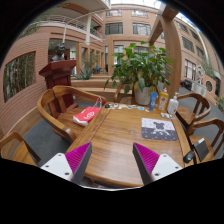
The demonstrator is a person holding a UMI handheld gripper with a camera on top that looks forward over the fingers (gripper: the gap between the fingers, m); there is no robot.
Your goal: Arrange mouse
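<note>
Tool (112,160) held above the near edge of the wooden bench (115,135), fingers spread wide, nothing between the pink pads (78,158). Mouse (161,126), small and dark, sits on a printed mat (158,129) on the bench's right side, beyond the right finger. A red item (87,114) lies at the far left edge. Bottles (163,102) stand at the far right, near a leafy plant (140,68). Wooden chairs (55,105) flank the bench; brick buildings (40,50) behind.
</note>
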